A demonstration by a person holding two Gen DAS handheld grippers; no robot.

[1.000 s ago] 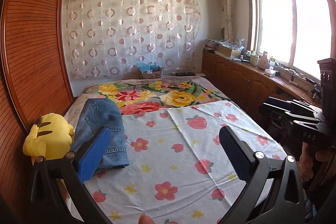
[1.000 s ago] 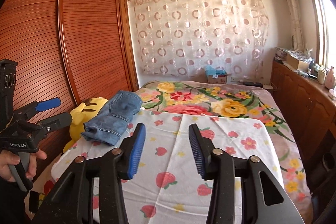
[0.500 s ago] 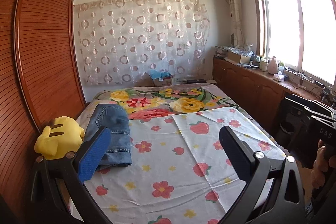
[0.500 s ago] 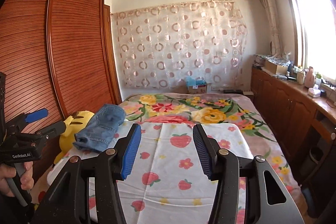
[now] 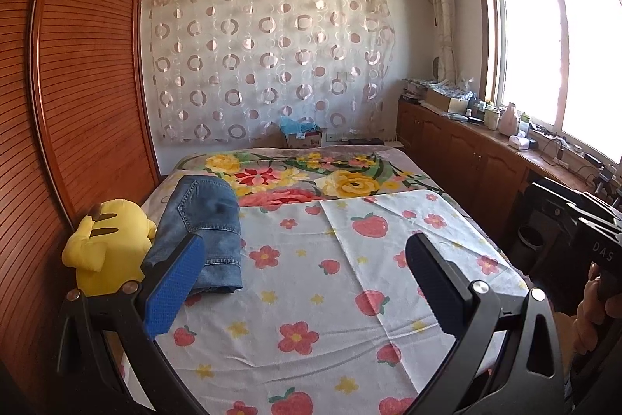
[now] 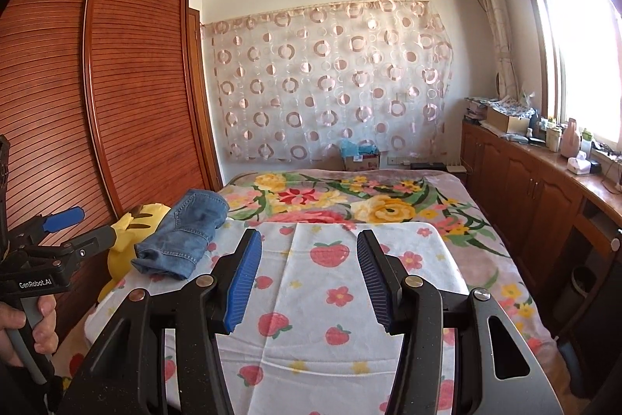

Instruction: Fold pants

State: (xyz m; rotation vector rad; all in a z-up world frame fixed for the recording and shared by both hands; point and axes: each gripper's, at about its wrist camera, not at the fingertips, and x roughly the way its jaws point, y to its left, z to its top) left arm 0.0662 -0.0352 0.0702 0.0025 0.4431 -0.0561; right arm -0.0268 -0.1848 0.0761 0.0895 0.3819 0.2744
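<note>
The bed (image 5: 392, 158) fills the lower middle of both views, under a floral blanket (image 5: 295, 177) with big yellow and red blooms. Over the blanket's near part lies a white sheet (image 5: 311, 298) printed with strawberries and small flowers, faintly creased, running down to the bottom of the frame. At the left of the frame folded blue denim pants (image 5: 202, 232) lie on the bed, across the sheet's far left edge. Touching them on the left, at the bed's left edge, sits a yellow plush toy (image 5: 105, 244).
</note>
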